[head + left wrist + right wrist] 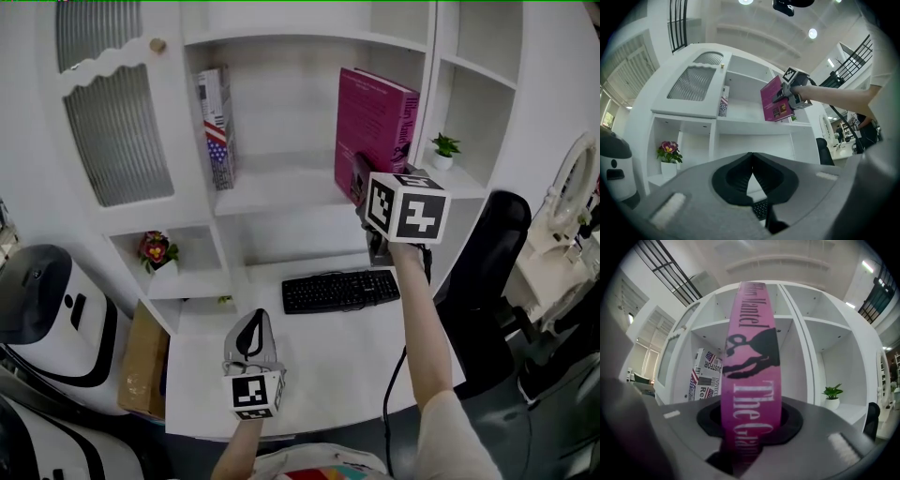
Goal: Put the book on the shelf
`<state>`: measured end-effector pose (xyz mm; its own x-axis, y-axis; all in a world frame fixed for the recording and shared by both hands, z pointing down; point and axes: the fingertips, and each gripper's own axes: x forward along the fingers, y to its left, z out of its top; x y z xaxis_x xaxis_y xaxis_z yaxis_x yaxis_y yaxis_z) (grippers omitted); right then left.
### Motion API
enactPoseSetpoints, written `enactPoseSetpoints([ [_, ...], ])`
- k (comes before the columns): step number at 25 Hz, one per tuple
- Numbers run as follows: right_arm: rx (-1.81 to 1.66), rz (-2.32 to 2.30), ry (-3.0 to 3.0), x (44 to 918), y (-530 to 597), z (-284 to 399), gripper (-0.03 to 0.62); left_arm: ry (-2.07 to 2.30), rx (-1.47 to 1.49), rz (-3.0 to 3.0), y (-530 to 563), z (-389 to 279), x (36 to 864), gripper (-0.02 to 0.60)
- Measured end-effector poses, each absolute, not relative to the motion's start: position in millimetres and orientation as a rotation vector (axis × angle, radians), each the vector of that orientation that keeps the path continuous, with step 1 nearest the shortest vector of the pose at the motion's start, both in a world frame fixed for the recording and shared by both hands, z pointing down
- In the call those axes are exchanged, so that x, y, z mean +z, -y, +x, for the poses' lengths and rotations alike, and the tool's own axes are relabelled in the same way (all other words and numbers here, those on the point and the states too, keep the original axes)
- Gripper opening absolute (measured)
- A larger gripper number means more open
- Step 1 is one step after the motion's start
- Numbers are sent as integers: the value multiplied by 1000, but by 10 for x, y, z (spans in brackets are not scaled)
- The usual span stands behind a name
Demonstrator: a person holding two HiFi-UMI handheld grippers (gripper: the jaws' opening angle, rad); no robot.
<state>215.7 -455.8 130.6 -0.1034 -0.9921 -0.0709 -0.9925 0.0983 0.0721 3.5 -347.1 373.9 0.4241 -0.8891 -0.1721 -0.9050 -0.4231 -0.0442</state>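
A magenta book [375, 129] stands upright at the right side of the middle compartment of the white shelf [277, 194]. My right gripper [360, 186] is shut on its lower spine edge. In the right gripper view the pink spine [750, 371] fills the gap between the jaws of the right gripper [750, 430]. The left gripper view shows the book [776, 101] tilted in that compartment. My left gripper [251, 339] hovers low over the desk, shut and holding nothing; in the left gripper view the left gripper [751, 176] has its pads meeting.
A flag-patterned book [216, 127] leans at the compartment's left wall. A black keyboard [339, 290] lies on the desk below. A small potted plant [443, 150] sits in the right-hand shelf, flowers [156, 251] in the lower left cubby, and a black chair [492, 272] stands at right.
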Motion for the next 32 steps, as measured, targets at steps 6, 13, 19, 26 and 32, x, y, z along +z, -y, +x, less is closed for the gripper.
enactPoseSetpoints([
  [6, 91, -2133, -2327, 1342, 4892, 2123, 146, -1644, 176, -2505, 3484, -130, 3712, -2],
  [13, 60, -2187, -2296, 1335, 5150, 2135, 146, -1679, 165, -2480, 3536, -273, 3719, -2],
  [19, 36, -2216, -2293, 1334, 5415, 2124, 146, -1683, 159, -2481, 3594, -259, 3742, 0],
  [26, 10, -2242, -2271, 1327, 5729, 2113, 146, -1704, 139, -2490, 3695, -267, 3811, -2],
  [32, 15, -2263, -2235, 1344, 6054, 2159, 146, -1736, 126, -2475, 3770, -331, 3843, -2],
])
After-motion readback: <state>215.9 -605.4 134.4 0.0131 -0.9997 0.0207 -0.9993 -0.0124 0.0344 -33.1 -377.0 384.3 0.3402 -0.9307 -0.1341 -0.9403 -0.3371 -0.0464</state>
